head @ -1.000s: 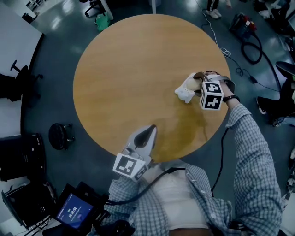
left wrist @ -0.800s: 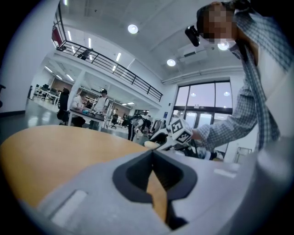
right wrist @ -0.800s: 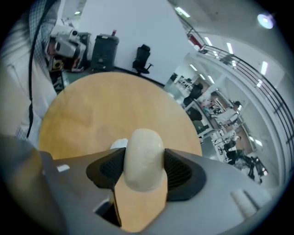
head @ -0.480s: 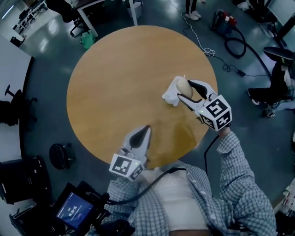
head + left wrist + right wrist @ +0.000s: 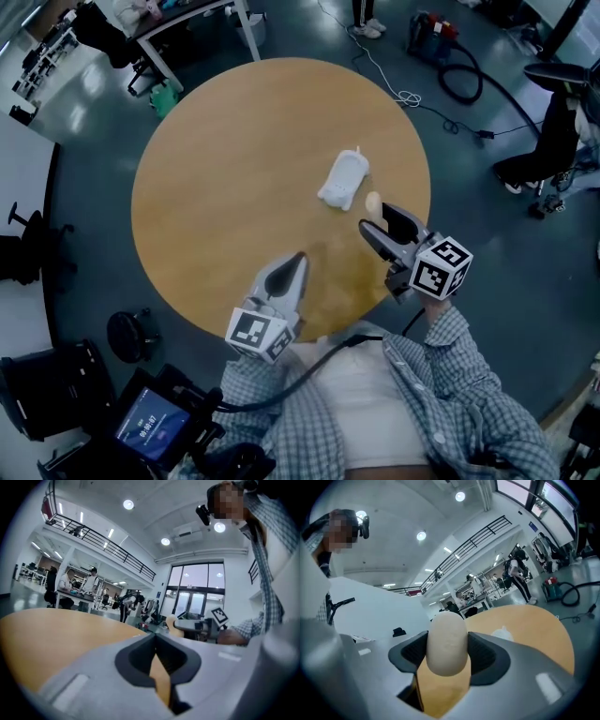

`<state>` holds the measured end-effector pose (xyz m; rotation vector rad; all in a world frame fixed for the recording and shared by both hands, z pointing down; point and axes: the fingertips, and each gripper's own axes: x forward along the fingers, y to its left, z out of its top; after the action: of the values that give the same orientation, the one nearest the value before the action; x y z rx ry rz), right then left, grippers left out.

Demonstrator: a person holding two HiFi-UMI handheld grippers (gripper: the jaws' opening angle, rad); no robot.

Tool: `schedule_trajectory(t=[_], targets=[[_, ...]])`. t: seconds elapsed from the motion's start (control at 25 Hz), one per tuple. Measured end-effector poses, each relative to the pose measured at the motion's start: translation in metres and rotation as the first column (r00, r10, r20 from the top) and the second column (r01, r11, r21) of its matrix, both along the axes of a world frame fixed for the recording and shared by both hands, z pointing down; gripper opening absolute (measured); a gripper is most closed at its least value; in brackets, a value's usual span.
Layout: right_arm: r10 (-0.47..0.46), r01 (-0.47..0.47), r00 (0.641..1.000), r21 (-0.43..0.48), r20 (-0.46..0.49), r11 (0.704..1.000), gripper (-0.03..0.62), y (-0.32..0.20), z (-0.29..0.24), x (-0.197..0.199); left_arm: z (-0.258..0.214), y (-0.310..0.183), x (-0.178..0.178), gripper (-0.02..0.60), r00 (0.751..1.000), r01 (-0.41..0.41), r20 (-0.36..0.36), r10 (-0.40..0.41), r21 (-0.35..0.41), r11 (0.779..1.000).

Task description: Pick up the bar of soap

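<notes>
The beige oval bar of soap (image 5: pixel 373 202) is pinched between the jaws of my right gripper (image 5: pixel 376 218), held over the right part of the round wooden table (image 5: pixel 234 159). In the right gripper view the soap (image 5: pixel 446 637) fills the gap of that gripper (image 5: pixel 447 652), with both pads pressed on its sides. A white soap holder (image 5: pixel 342 180) lies on the table just beyond, apart from the soap. My left gripper (image 5: pixel 298 259) rests at the table's near edge, its tips together and nothing in it. From the left gripper view, the soap (image 5: pixel 174 622) shows far off.
Cables and a black hose (image 5: pixel 469 80) lie on the floor to the far right. A black stool (image 5: pixel 131 336) and a lit screen (image 5: pixel 150 427) stand at the near left. A desk (image 5: pixel 187 19) with people stands beyond the table.
My right gripper has drawn back from the white holder toward the near right edge, carrying the soap with it. The holder stays on the table. The left gripper has hardly moved.
</notes>
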<state>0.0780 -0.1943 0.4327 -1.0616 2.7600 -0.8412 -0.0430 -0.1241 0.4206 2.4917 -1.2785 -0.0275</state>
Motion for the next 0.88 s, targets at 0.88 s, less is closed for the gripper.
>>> schedule_trajectory(t=[0.88], targets=[[0.069,-0.051,0.982,-0.101,0.176,0.994,0.268,0.035,0.001,0.005,-0.003,0.005,0.017,-0.002,0.997,-0.071,-0.006,0.071,0.007,0.997]])
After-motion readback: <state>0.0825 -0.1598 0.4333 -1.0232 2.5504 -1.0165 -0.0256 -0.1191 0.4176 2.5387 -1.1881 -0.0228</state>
